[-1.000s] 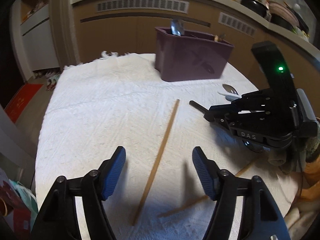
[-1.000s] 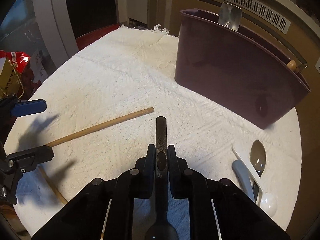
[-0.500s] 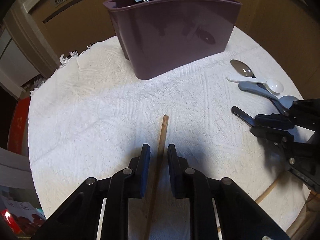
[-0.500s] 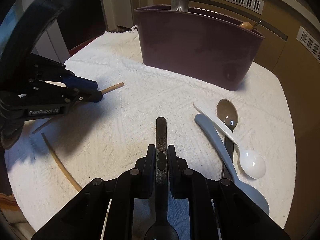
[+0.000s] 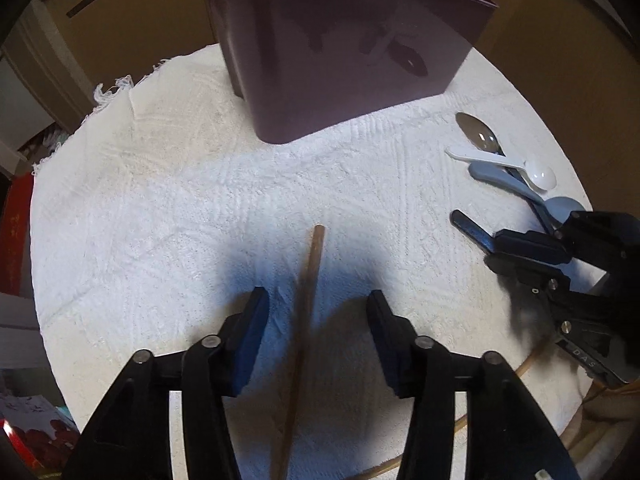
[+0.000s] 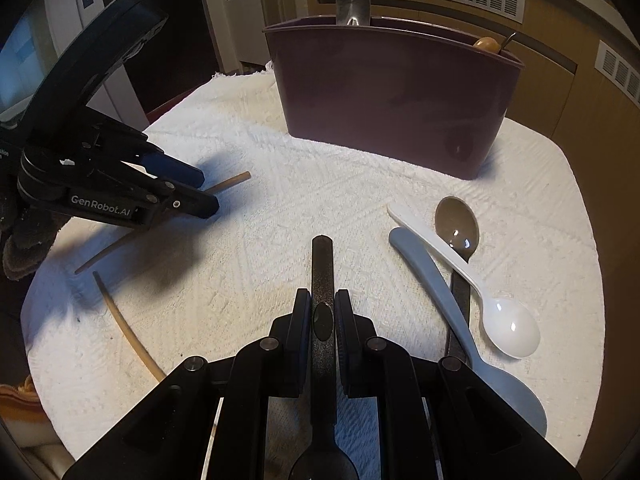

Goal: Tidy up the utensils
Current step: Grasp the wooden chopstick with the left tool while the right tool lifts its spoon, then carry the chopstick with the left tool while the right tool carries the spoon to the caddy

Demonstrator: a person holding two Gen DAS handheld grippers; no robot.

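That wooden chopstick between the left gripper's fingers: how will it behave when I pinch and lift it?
The chopstick looks thin, straight and stiff, so it probably won't flex. It is likely light. Being slender, it may roll or pivot on the white towel as the pads meet it. The left gripper is opening now, straddling the chopstick without pressing on it.

Utensil table: colours and patterns

Cloth (image 5: pixel 168 184): white to cream, woven geometric relief, fringed edge. Caddy (image 5: pixel 344 52): glossy dark plum-purple. Chopstick (image 5: pixel 306 280): light tan wood; second chopstick (image 6: pixel 128 332): same tan. Loose spoons: one white (image 6: pixel 480 292), one pale blue-grey (image 6: pixel 436 284), one grey-brown metal bowl on a black handle (image 6: pixel 458 228). Left gripper (image 5: pixel 316 312): black frame, blue pads, white "GenRobot.AI" lettering on the side. Right gripper (image 6: pixel 323 316): black frame, dark blue pads; black speckled utensil handle (image 6: pixel 322 264) between them. Cabinets (image 6: pixel 560 92): tan-brown.
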